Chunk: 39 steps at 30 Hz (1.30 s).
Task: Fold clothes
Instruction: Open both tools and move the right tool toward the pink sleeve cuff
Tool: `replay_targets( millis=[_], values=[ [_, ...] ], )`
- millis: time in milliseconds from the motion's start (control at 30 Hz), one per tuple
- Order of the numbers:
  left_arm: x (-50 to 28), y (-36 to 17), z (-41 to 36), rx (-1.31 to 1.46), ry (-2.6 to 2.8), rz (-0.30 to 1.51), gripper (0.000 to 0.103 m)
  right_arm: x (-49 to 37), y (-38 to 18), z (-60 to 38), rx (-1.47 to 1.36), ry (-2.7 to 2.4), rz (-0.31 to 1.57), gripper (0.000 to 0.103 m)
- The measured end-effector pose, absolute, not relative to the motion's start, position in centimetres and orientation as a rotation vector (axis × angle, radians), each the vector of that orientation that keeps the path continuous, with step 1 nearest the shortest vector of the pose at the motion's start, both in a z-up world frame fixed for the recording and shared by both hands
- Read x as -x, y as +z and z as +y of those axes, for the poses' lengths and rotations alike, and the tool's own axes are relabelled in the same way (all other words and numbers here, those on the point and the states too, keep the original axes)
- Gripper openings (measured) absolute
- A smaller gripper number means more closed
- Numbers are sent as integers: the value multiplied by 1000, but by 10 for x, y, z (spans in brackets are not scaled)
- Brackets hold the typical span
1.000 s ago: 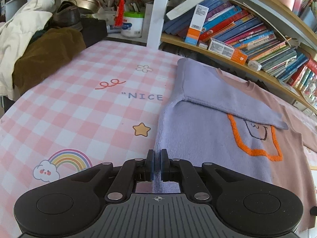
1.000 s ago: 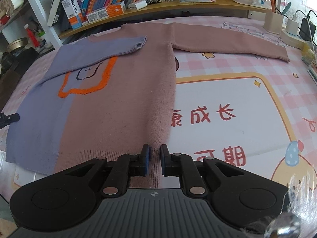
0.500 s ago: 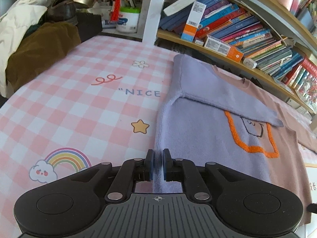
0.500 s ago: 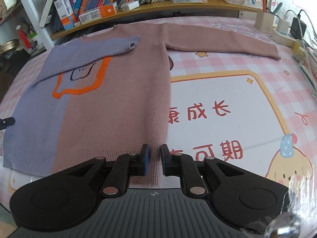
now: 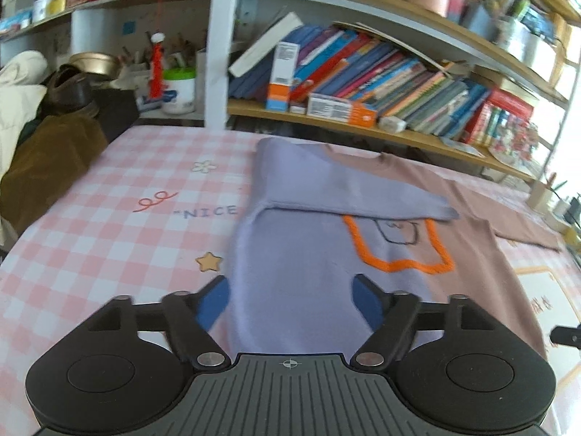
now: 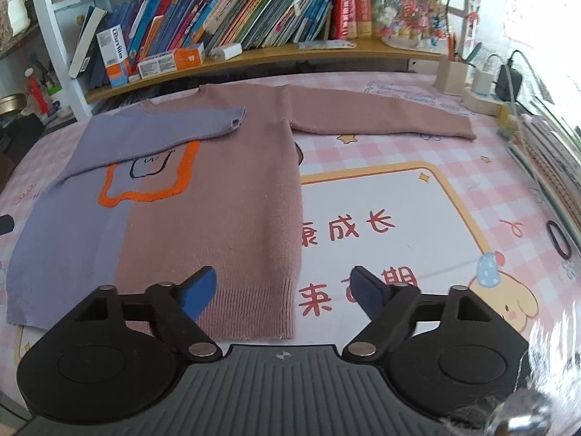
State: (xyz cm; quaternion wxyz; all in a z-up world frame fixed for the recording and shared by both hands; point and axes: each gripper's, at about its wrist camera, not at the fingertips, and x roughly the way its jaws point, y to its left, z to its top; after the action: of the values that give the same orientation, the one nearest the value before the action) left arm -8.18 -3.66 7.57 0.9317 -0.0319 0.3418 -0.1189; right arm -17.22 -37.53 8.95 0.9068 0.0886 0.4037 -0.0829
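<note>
Tools, nearest item: left tool (image 5: 290, 296) with jaws spreading apart, blue pads clear of the cloth, lilac hem seen between them but not pinched; right tool (image 6: 282, 289) likewise spreading, its pads (image 6: 198, 290) lifted off the ribbed hem, nothing gripped.

Sweater (image 6: 218, 196), two-tone (lilac on one side, dusty pink on the other), lying flat and face up on the tabletop (image 6: 399, 196), hem toward the tools, neckline toward the shelves. Orange outlined motif (image 6: 152, 178) on the chest, straddling the colour join.

Lilac sleeve (image 6: 163, 134), folded across the chest, cuff resting near the middle of the garment. Pink sleeve (image 6: 381, 120), stretched out sideways, flat on the tabletop.

Tabletop cover, pink check with cartoon prints: a star (image 5: 208, 261), the word "NICE" (image 5: 210, 212), a framed panel with red characters.

Black hair tie (image 6: 557, 239), at the tabletop edge. Brown and cream garments (image 5: 43, 152), heaped off the far corner. Bookshelf (image 6: 236, 25), behind, crowded with leaning books.
</note>
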Motion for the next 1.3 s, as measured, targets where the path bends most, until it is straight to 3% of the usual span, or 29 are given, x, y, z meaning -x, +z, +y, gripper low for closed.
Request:
replay_targets(
  millis=[200, 900, 1300],
  values=[
    [100, 71, -46, -11, -308, 715, 91, 190, 92, -362, -179, -227, 825, 91],
    [110, 58, -48, -18, -381, 756, 93, 226, 96, -353, -184, -325, 832, 95],
    [104, 57, -102, -24, -296, 780, 94, 202, 85, -411, -190, -254, 837, 95]
  ],
)
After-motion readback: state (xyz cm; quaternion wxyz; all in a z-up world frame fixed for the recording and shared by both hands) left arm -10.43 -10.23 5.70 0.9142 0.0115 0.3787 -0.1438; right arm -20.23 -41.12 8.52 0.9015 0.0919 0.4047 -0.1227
